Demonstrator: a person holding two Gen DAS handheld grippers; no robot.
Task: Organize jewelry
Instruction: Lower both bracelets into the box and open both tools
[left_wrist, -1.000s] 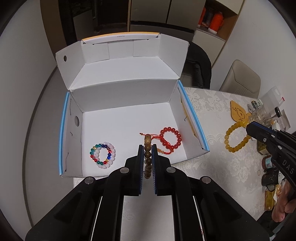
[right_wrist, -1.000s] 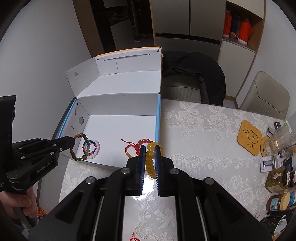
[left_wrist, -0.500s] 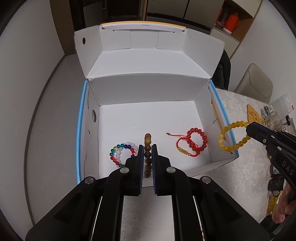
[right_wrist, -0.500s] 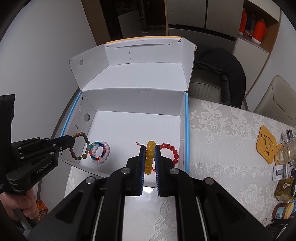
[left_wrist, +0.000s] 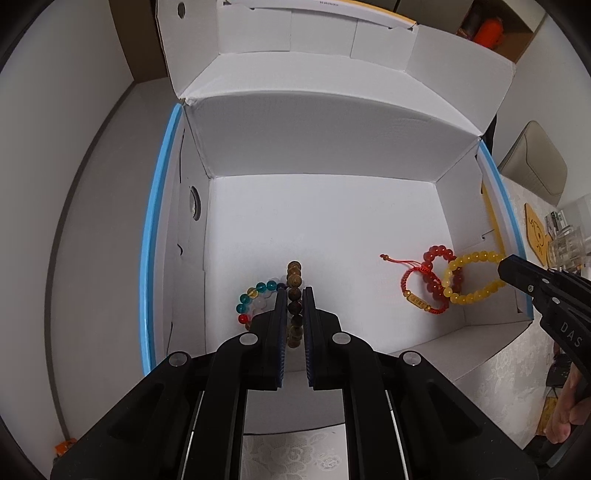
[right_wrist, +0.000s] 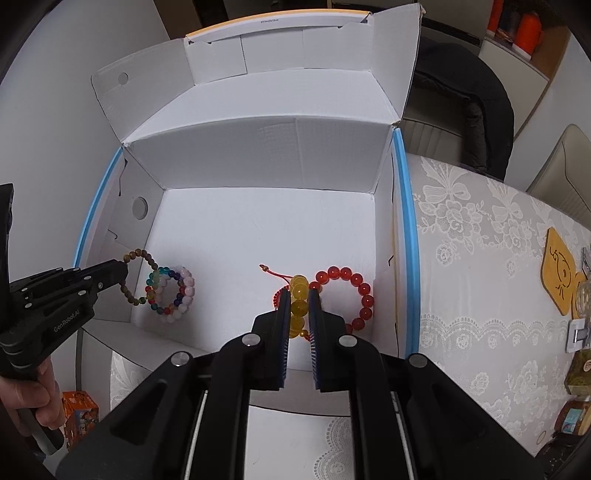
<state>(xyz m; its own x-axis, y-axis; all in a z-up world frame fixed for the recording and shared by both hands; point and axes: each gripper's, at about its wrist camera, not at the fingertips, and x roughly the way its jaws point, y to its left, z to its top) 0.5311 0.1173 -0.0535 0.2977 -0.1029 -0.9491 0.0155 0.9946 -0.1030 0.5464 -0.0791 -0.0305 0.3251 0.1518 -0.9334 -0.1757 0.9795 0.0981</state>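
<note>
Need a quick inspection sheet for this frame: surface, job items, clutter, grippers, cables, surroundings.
Surface: table under a white lace tablecloth; open white box with blue edges stands on it.
Job's things: multicolour bead bracelet, red bead bracelet and red cord bracelet lie on the box floor; brown bead bracelet and yellow bead bracelet hang over them.
Clutter: wooden coaster, jars at the table's right edge.
Grippers: left gripper shut on the brown bracelet; right gripper shut on the yellow bracelet.
Cables: nothing seen.
Surroundings: chairs, shelf with orange bottles.
</note>
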